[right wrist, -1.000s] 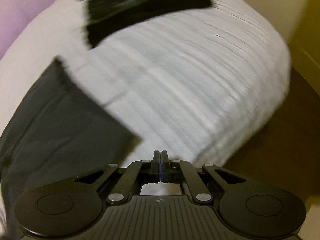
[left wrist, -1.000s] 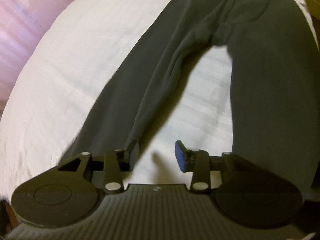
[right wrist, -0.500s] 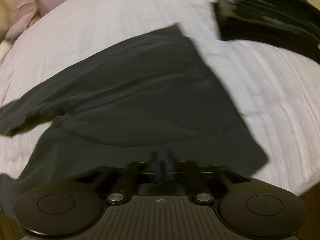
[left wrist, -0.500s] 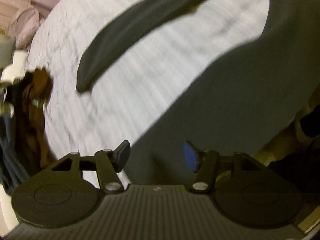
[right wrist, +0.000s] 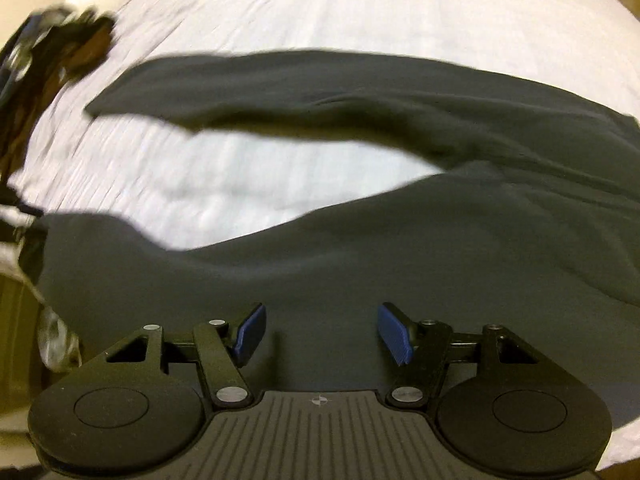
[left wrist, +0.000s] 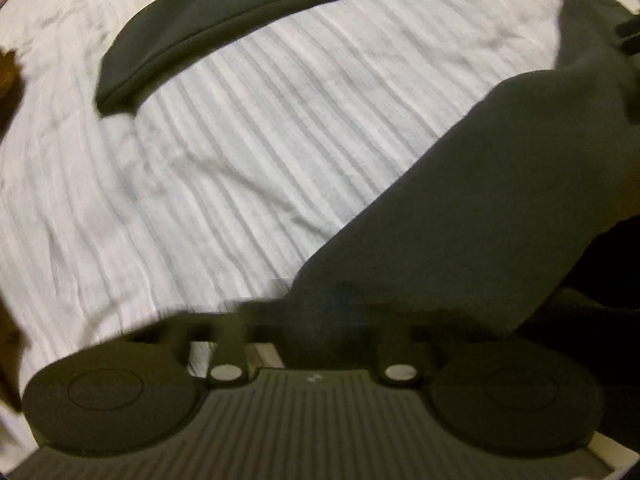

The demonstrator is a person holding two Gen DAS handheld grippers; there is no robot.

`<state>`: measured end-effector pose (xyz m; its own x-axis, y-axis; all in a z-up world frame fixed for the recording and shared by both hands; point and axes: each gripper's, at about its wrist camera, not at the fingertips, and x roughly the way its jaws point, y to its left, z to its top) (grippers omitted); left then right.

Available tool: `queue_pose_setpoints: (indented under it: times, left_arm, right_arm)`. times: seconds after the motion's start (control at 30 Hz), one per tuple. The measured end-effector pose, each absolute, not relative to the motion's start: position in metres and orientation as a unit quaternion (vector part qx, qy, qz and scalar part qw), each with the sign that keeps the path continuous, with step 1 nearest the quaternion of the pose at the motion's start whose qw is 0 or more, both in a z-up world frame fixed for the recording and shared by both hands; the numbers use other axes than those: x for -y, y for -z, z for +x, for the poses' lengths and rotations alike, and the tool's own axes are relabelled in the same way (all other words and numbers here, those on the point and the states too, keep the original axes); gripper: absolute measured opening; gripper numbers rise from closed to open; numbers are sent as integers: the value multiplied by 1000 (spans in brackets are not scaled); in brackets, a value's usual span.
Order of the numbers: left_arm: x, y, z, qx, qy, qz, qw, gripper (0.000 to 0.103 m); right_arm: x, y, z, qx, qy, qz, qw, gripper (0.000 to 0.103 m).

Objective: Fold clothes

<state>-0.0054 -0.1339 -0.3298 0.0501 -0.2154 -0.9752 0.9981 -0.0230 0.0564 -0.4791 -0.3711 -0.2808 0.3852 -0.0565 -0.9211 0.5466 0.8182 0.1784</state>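
Trousers (right wrist: pixel 360 240), dark grey, lie spread on the bed (right wrist: pixel 360 0) w/ white ribbed cover, both legs splayed apart so a wedge of cover shows betw. them. In right wrist view, right claw (right wrist: pixel 322 332) hangs over the nearer leg, blue pads (right wrist: pixel 250 334) wide apart, nothing betw. them. Far leg runs across the bed beyond the trousers' near leg, cuff pointing toward a blurred dark heap (right wrist: pixel 52 64) at bed edge. In left wrist view, left claw (left wrist: pixel 320 320) is smeared by blur & sits at the near trouser leg (left wrist: pixel 460 220); can't tell if it's apart or clamped. Other leg (left wrist: pixel 240 12) curves across top of the bed (left wrist: pixel 280 140).
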Motion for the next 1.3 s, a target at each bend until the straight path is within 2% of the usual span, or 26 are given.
queue_pose_setpoints:
  times: [0.13, 0.33, 0.37, 0.43, 0.53, 0.73, 0.93, 1.17, 1.3]
  left_arm:
    - [121, 300, 23, -436, 535, 399, 604, 3]
    - [112, 323, 12, -447, 510, 449, 581, 4]
    - [115, 327, 8, -443, 505, 458, 582, 6]
    - [120, 324, 0, -418, 487, 478, 599, 20]
    - [121, 314, -16, -363, 479, 511, 614, 28]
    - [135, 283, -69, -314, 562, 464, 609, 28]
    - [190, 307, -170, -309, 630, 467, 538, 29]
    - [230, 355, -234, -359, 611, 490, 508, 30]
    - [235, 350, -241, -368, 584, 507, 516, 29]
  right_arm:
    - [348, 282, -462, -526, 189, 236, 795, 65]
    - [341, 283, -467, -538, 216, 253, 774, 65]
    - [343, 282, -469, -538, 221, 260, 770, 65]
    - [347, 278, -479, -537, 239, 267, 764, 65]
    - [358, 273, -502, -535, 272, 277, 751, 65]
    - [398, 272, -558, -492, 359, 335, 718, 65]
    - [455, 282, -590, -456, 387, 336, 728, 65]
    - [488, 319, -646, -494, 348, 324, 728, 65]
    - [492, 319, -680, -509, 345, 337, 713, 65]
